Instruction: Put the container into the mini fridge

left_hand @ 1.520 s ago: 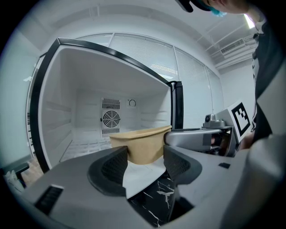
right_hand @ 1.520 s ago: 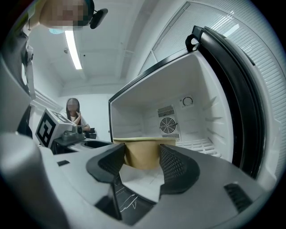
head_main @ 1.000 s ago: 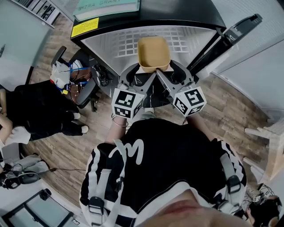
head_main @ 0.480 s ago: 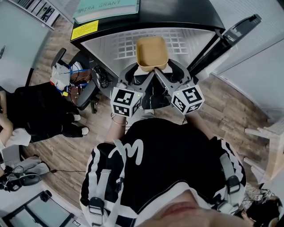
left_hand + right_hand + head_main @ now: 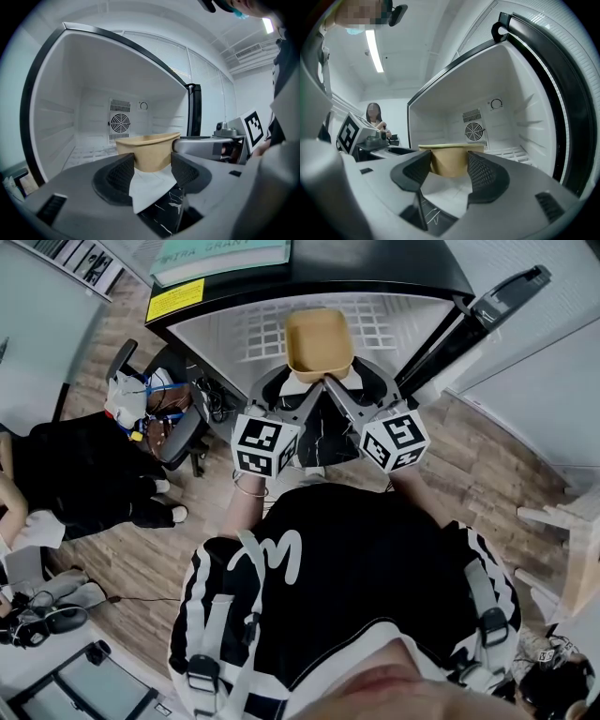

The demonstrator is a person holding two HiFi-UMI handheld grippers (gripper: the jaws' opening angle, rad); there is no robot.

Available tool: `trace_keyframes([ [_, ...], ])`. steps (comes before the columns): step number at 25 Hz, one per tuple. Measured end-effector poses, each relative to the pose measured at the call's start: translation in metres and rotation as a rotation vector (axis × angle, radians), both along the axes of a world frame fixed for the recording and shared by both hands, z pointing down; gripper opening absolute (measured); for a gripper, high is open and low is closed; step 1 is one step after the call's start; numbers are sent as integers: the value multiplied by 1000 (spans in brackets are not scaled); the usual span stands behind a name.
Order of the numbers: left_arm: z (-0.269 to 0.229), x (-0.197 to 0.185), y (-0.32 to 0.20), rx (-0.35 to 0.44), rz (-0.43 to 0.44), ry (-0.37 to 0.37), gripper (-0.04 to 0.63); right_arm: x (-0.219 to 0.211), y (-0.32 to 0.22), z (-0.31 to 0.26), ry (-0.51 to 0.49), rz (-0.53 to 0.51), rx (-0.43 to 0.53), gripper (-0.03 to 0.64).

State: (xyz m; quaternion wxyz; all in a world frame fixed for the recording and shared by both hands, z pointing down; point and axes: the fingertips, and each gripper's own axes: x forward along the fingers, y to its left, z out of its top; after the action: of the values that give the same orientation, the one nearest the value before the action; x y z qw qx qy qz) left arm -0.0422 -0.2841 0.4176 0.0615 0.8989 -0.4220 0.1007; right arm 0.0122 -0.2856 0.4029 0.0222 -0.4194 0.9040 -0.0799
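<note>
A tan, empty, rounded-square container [image 5: 320, 341] hangs over the white wire shelf [image 5: 248, 336] of the open mini fridge. My left gripper [image 5: 292, 381] holds its near left side and my right gripper [image 5: 343, 381] holds its near right side. In the left gripper view the container [image 5: 147, 151] sits between the dark pads of my left gripper [image 5: 152, 165], with the fridge's back wall and fan [image 5: 120, 123] behind it. The right gripper view shows the container [image 5: 450, 161] clamped in my right gripper [image 5: 449, 169], just at the fridge opening [image 5: 501, 126].
The fridge door [image 5: 487, 307] stands open to the right. A green sheet [image 5: 225, 257] lies on the fridge top. A black office chair [image 5: 173, 423] and a seated person in black [image 5: 66, 474] are at the left. A wooden piece [image 5: 574, 549] stands at the far right.
Both grippers have carried the container a little farther forward, deeper over the fridge's wire shelf. The hold on it is unchanged.
</note>
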Motion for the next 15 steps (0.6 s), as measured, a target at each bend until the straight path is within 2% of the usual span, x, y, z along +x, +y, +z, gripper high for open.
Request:
trace_keyframes([
  [15, 0, -1, -10, -22, -2, 11, 249, -1, -10, 1, 6, 8, -8, 252],
])
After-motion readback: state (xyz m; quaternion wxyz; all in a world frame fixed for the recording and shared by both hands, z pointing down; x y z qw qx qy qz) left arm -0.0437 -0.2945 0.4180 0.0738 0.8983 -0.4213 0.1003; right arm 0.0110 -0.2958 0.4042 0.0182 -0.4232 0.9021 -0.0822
